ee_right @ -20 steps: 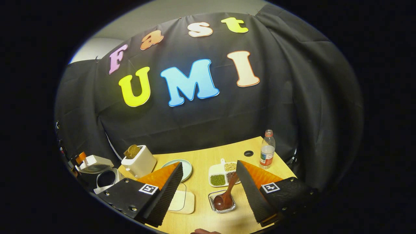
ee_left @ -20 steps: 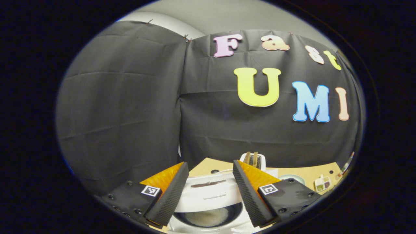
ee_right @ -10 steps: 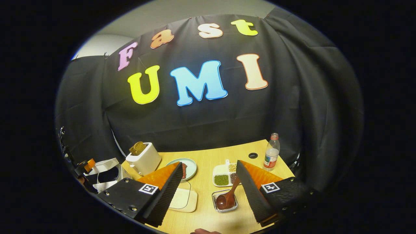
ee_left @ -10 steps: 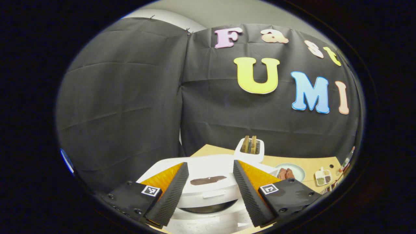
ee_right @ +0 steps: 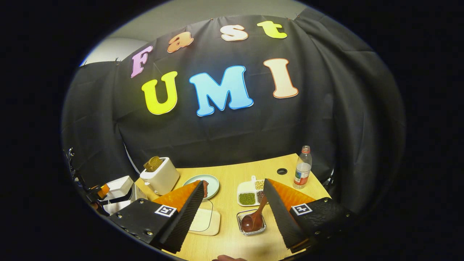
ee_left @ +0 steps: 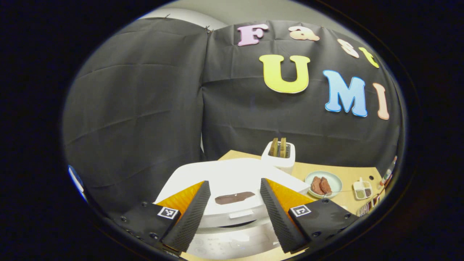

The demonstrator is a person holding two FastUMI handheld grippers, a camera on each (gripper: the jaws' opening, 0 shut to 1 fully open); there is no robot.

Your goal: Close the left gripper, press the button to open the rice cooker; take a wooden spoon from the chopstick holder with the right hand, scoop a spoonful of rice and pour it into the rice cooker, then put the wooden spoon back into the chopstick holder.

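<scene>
The rice cooker (ee_left: 232,195) lid has dropped nearly shut since a second ago. Both my grippers' jaws stand wide, empty. The wooden spoon (ee_right: 253,219), light and stiff, lies in a glass dish (ee_right: 251,223) on the bench (ee_right: 232,174); I'd take its handle.

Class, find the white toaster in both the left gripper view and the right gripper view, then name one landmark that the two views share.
Left gripper view: the toaster stands just right of centre, at the table's back edge behind the rice cooker.
Right gripper view: the toaster stands at lower left, left of the plate.
Shared landmark: the plate, on the table beside the toaster in both.
</scene>
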